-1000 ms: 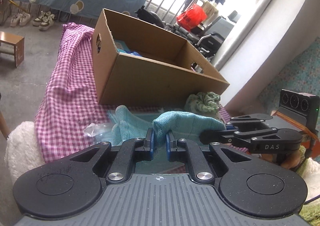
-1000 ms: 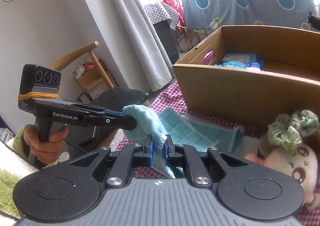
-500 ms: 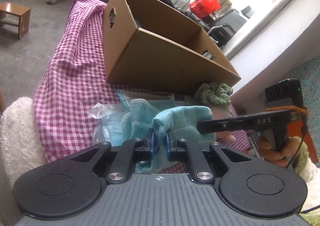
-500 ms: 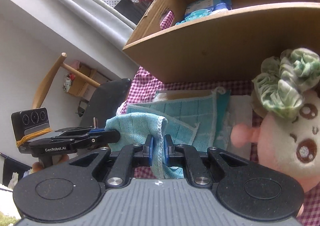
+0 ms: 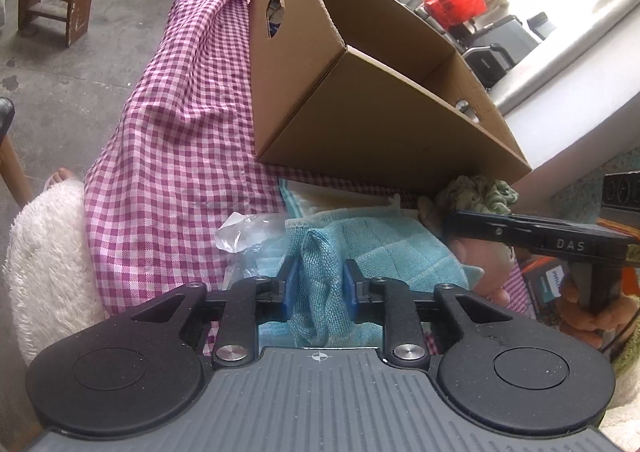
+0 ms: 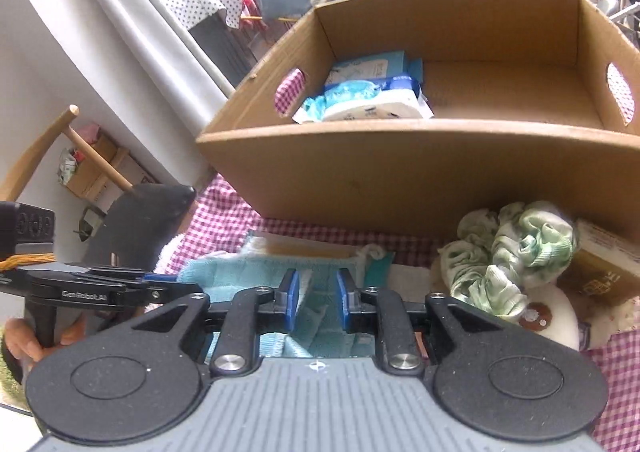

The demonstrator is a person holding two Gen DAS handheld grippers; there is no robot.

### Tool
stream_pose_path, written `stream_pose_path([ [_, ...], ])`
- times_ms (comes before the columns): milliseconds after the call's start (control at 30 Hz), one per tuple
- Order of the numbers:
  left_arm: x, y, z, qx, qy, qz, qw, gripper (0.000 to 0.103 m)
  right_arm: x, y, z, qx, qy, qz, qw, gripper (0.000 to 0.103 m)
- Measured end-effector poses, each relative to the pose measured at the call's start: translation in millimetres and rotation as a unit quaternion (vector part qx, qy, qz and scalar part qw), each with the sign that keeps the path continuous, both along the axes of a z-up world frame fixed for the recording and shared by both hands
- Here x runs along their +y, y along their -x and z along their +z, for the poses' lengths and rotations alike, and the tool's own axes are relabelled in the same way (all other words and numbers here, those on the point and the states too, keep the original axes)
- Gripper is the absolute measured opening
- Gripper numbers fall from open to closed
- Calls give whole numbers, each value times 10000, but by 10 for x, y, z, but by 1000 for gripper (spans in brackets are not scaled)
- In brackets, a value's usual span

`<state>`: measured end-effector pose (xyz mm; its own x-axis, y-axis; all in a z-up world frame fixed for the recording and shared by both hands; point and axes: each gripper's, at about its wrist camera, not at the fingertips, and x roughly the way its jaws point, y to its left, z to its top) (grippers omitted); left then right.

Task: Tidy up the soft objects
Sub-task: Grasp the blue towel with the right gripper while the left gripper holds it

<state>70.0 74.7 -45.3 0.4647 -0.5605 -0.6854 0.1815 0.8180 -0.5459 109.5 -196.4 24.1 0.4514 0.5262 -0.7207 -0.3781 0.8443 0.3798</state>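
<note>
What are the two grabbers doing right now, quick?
Left gripper: jaws opening, letting go of the teal cloth that sits between them.
Right gripper: jaws opening too, the same cloth loose between them.

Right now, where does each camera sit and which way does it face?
Left wrist: on the left gripper, looking down at the teal cloth and cardboard box; the right gripper shows.
Right wrist: on the right gripper, facing into that box; the left gripper and a hand show.
Shared: cloth, box, green scrunchie.
</note>
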Motion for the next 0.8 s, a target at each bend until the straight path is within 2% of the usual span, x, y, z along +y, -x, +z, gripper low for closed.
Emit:
stream_pose_path([
  [33, 10, -5, 3, 52, 16, 22, 10000, 53, -16, 28, 39, 19, -97, 24, 9999, 38],
  [67, 20, -4, 8, 105, 18, 63, 9999, 59, -28, 54, 63, 41, -170, 40, 9998, 55],
  [100, 30, 4, 15, 122, 10, 110, 9999, 61, -26, 74, 71, 72, -230, 61, 9997, 65],
  [267, 41, 39, 57, 144, 164, 107, 9997, 65, 106, 64, -72, 285, 4, 111, 9995, 65],
  [433, -35, -25, 4, 205, 34, -35, 9998, 54, 217, -40, -253, 507, 326, 164, 9980, 65],
  [800, -58, -151, -121, 267, 38, -271, 9993, 41, 250, -230, -425, 806, 204, 201, 9963, 64],
])
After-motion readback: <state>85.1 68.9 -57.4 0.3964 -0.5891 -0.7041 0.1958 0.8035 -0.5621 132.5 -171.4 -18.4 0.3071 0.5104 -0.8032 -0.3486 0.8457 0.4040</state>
